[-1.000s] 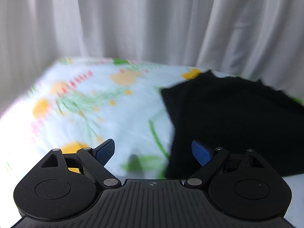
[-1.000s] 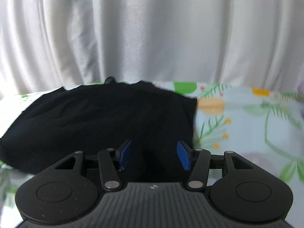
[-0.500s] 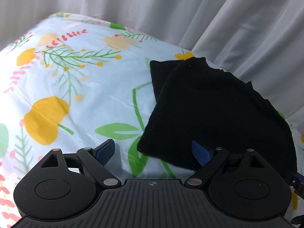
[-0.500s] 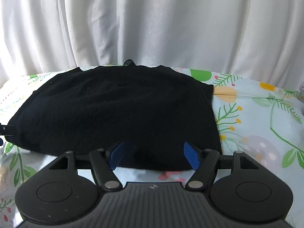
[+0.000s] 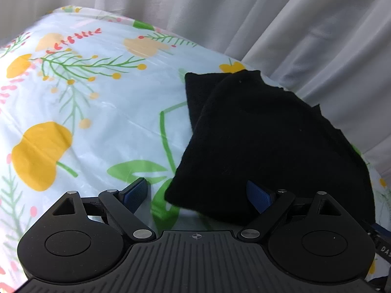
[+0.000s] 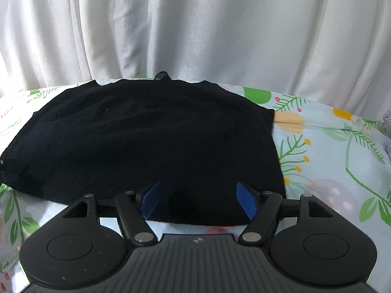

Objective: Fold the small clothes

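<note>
Black garment [image 6: 146,146]: near hem hidden behind the right tool [image 6: 199,201]; its left corner is cut by the frame edge. From the left tool [image 5: 198,193], the garment's right side is hidden behind the tool body. Purple object [image 6: 387,119] far right, cropped, can't identify. Black part with lettering [image 5: 381,241] at right edge, cropped, unreadable.

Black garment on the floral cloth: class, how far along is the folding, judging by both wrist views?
Done: the black garment lies on the floral cloth already doubled, one layer edge peeking from under another. In hand: nothing; the left hand-held gripper and right hand-held gripper are both open at its near edge. Left: probably gripping that edge for another fold, though its final size cannot be judged.
</note>
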